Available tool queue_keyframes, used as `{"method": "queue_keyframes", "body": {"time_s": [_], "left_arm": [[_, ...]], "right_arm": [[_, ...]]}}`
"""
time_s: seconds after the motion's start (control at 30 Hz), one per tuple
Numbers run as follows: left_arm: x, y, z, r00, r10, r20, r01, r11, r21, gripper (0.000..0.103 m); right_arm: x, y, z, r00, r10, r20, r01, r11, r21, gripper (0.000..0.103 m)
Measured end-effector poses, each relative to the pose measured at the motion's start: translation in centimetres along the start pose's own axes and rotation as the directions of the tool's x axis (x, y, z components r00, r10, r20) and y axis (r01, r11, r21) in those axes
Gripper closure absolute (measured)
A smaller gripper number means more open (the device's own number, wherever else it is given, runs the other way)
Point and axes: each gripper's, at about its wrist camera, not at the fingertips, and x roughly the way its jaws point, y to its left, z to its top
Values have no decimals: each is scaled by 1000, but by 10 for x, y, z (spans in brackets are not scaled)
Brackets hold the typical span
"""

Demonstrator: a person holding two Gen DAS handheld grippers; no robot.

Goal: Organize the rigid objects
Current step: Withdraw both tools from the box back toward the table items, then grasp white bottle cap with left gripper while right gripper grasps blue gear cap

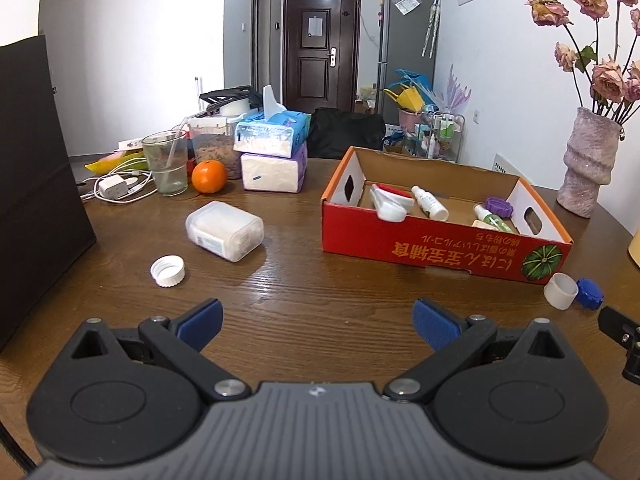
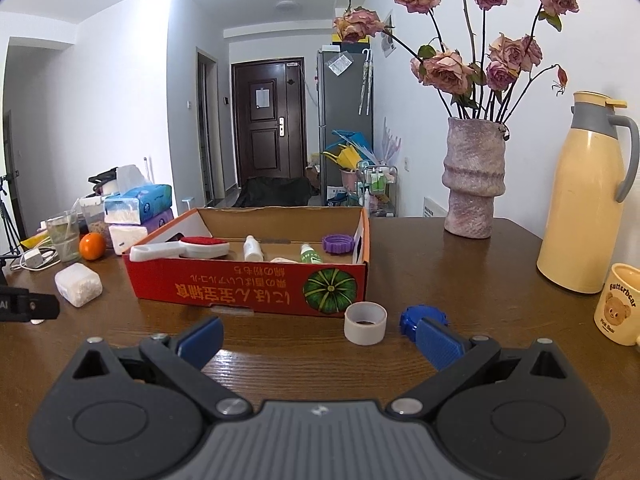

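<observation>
A red cardboard box [image 1: 420, 246] [image 2: 240, 284] stands on the wooden table and holds a white and red brush [image 2: 188, 248], small bottles [image 1: 430, 202] and a purple lid [image 1: 499, 207] [image 2: 339, 244]. A frosted plastic container [image 1: 225, 230] [image 2: 78, 284] lies left of the box, a white screw cap [image 1: 167, 271] nearer. By the box's front right corner sit a white cup-shaped cap [image 1: 561, 291] [image 2: 365, 323] and a blue lid [image 1: 589, 293] [image 2: 416, 317]. My left gripper [image 1: 318, 324] is open over bare wood. My right gripper [image 2: 320, 340] is open, just short of the two caps.
At the back left are tissue packs [image 1: 274, 152], an orange [image 1: 209, 176], a glass with a straw [image 1: 166, 162], a charger with cables [image 1: 116, 186] and a dark panel [image 1: 36, 184]. A vase of dried roses [image 2: 474, 178], a cream thermos [image 2: 584, 196] and a mug [image 2: 618, 304] stand right.
</observation>
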Motion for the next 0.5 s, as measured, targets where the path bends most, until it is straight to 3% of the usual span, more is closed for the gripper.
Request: {"method": "queue_keyframes", "body": {"time_s": [0.5], "left_arm": [[25, 40, 0, 996, 87, -27, -88, 996, -23, 0]], "right_arm": [[22, -21, -12, 996, -69, -51, 69, 998, 5, 0]]}}
